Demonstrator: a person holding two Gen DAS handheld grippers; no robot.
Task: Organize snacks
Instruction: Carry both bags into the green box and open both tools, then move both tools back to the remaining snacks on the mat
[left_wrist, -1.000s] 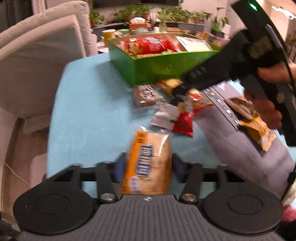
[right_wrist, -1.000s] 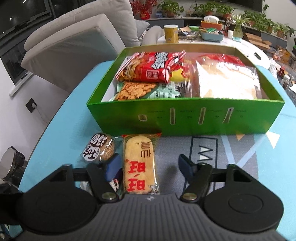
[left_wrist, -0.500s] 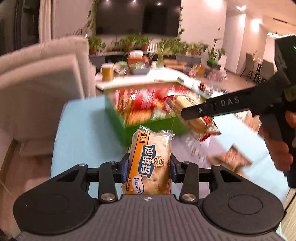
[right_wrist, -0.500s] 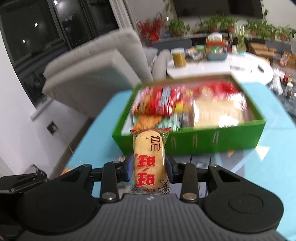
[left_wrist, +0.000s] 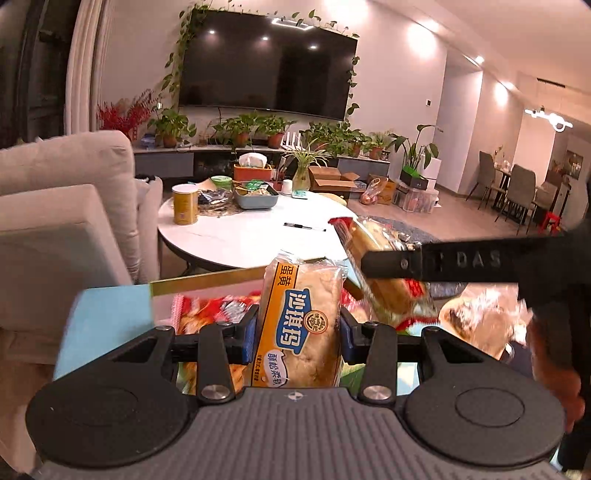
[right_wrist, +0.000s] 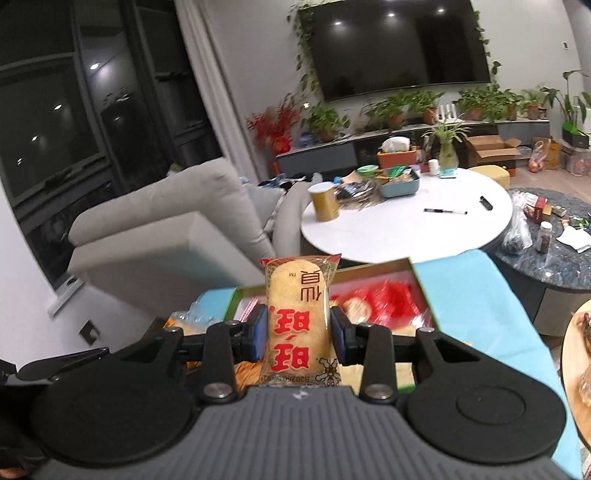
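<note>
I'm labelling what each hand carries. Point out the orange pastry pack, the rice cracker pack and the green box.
orange pastry pack (left_wrist: 300, 325), left wrist view, blue label.
rice cracker pack (right_wrist: 298, 321), right wrist view, cracker's middle.
green box (right_wrist: 424, 291), right wrist view, right wall.

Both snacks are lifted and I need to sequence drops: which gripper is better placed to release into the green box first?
Probably right. The right hand-held gripper holds its rice cracker over the green box; in the left view it sits farther forward than the left hand-held gripper.
</note>
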